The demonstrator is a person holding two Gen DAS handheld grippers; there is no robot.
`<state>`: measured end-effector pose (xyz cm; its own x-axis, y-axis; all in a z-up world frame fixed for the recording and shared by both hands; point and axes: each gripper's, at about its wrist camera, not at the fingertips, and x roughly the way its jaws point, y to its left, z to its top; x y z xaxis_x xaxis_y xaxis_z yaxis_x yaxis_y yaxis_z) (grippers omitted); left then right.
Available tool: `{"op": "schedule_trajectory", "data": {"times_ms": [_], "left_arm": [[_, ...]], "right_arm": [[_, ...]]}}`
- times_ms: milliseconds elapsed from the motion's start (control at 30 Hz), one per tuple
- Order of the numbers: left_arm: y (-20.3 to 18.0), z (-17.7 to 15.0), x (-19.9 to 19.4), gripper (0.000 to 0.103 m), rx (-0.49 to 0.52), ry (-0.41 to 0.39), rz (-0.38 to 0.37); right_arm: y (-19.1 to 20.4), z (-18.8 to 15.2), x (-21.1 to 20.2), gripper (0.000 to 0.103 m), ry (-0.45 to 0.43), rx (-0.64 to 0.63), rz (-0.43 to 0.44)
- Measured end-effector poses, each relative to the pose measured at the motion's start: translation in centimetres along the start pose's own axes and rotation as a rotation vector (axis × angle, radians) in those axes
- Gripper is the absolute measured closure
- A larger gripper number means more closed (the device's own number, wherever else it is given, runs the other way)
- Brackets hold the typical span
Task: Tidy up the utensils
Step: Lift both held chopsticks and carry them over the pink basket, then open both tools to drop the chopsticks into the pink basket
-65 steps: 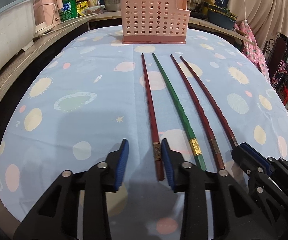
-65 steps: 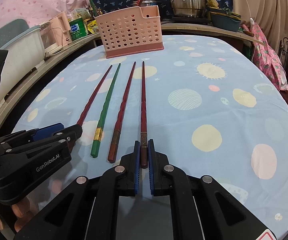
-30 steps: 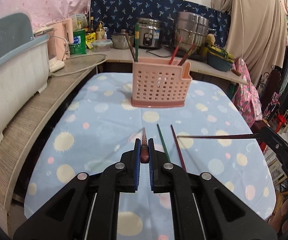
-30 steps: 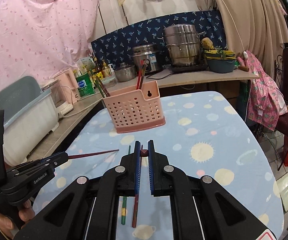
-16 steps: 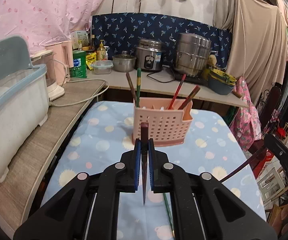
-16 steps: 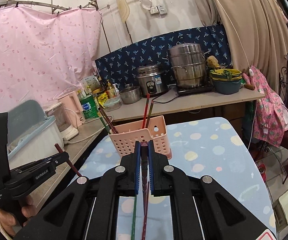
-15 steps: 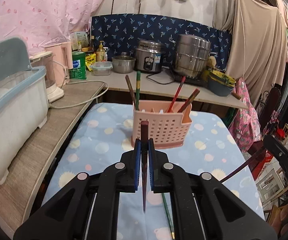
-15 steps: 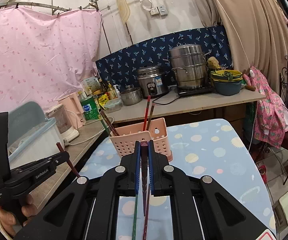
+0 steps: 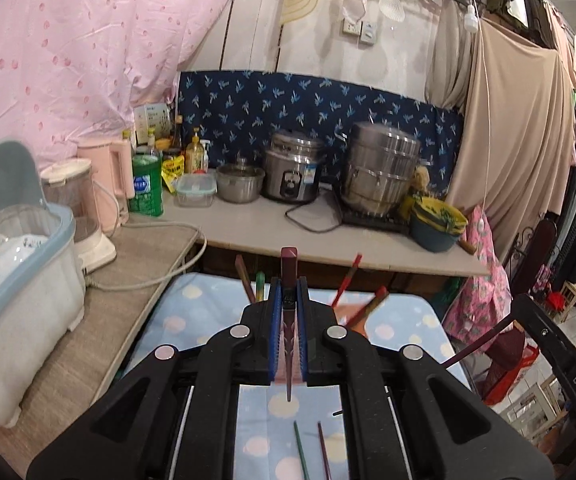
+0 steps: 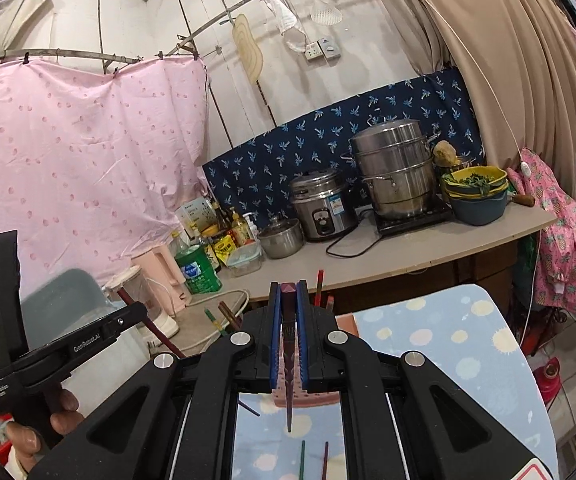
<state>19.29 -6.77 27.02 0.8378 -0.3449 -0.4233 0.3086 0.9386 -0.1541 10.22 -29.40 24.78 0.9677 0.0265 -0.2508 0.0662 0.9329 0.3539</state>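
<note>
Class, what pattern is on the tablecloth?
Pale blue tablecloth with pastel circles and suns; clearest in the right wrist view.

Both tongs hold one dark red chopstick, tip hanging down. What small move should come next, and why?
Probably carry both forward over the pink holder before lowering. The left tongs and right tongs each clamp a chopstick high above the table, and the holder lies ahead, partly hidden behind them.

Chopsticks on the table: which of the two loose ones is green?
The left one, as seen in the left wrist view. The chopstick beside it on the right is dark red, like the one pinched in the left gripper.
</note>
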Motion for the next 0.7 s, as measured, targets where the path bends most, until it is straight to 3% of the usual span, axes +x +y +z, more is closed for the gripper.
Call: {"op": "schedule_trajectory", "data": {"times_ms": [300,467,700], "left_arm": [[-0.8,5.1,3.6,0.096,-0.017,-0.116,0.036],[-0.4,5.0,7.0,0.096,-0.026,-0.102,0.046],[0.6,2.7,10.4,0.096,-0.03,-0.038,0.054]], "right_arm": [[-0.4,4.4,6.2,0.096,-0.044,0.043,0.004],[-1.3,4.5,9.9,0.096,-0.03,0.062,-0.014],[-2.3,1.9,13.6,0.096,0.051,0.046,-0.036]]}}
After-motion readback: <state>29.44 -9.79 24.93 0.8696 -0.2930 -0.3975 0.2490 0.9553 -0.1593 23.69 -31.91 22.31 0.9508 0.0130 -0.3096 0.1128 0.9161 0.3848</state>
